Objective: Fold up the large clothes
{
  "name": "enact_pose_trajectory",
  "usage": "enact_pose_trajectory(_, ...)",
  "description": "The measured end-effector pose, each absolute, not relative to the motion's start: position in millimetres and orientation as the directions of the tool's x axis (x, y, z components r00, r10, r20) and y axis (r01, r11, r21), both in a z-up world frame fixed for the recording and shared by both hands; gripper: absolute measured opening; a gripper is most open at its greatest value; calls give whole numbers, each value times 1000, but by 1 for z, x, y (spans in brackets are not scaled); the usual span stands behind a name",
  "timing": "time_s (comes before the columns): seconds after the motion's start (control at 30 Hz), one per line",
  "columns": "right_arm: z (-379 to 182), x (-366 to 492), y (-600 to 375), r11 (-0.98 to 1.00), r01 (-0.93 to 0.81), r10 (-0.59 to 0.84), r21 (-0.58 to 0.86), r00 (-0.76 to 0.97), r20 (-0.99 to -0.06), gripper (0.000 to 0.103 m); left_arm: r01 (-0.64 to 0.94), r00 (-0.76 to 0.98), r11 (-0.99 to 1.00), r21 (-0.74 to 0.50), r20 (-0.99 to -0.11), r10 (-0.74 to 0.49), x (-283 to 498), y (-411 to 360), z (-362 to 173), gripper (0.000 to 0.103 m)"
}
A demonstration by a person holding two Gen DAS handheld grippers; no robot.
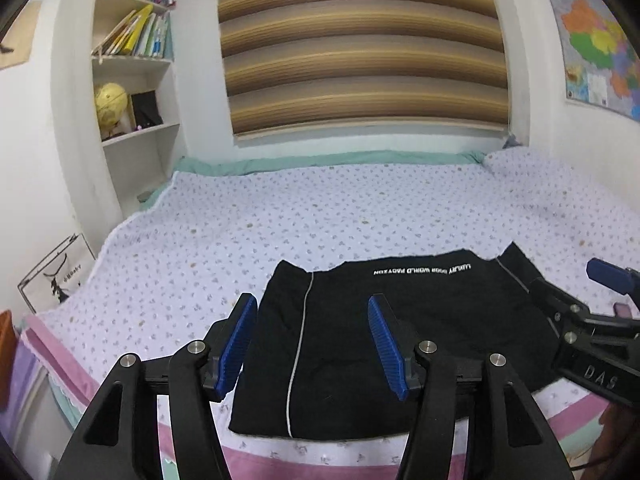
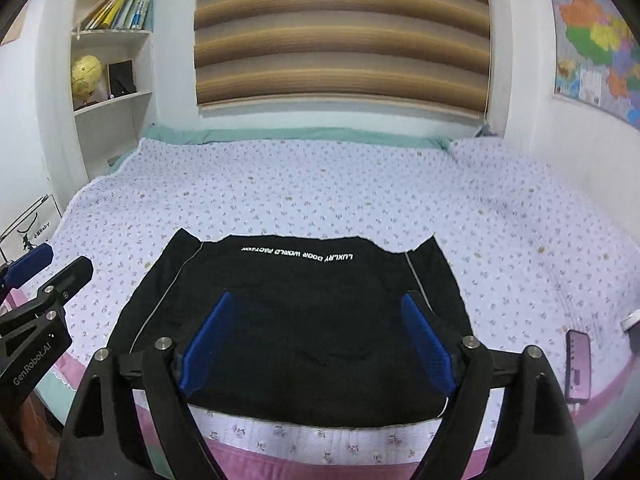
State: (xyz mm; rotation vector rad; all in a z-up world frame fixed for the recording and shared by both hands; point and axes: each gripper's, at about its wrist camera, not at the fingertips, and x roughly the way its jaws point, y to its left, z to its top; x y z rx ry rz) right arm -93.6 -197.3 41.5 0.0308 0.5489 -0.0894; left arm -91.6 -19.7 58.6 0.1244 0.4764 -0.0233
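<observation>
A black garment with white piping and white lettering lies folded into a rectangle on the near part of the bed; it also shows in the right wrist view. My left gripper is open and empty, held above the garment's left part. My right gripper is open and empty, held above the garment's near middle. The right gripper also shows at the right edge of the left wrist view, and the left gripper at the left edge of the right wrist view.
The bed carries a lilac flowered quilt with a pink edge nearest me. A pink phone lies on the quilt right of the garment. A bookshelf stands at the back left, a striped blind behind the bed, a map on the right wall.
</observation>
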Motion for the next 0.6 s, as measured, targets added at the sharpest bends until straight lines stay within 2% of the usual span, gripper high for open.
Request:
enact_pose_trajectory(0.33,39,-96,-187,996,82,-80,-19,841,-534,89,16,891,997,71,-454,18,-97,-7,57,59)
enact_pose_trajectory(0.6,33,-91,-188,997,78,-75,-19,828,-555,89,25,867,998,53,-499,5,-85,-4,47,59)
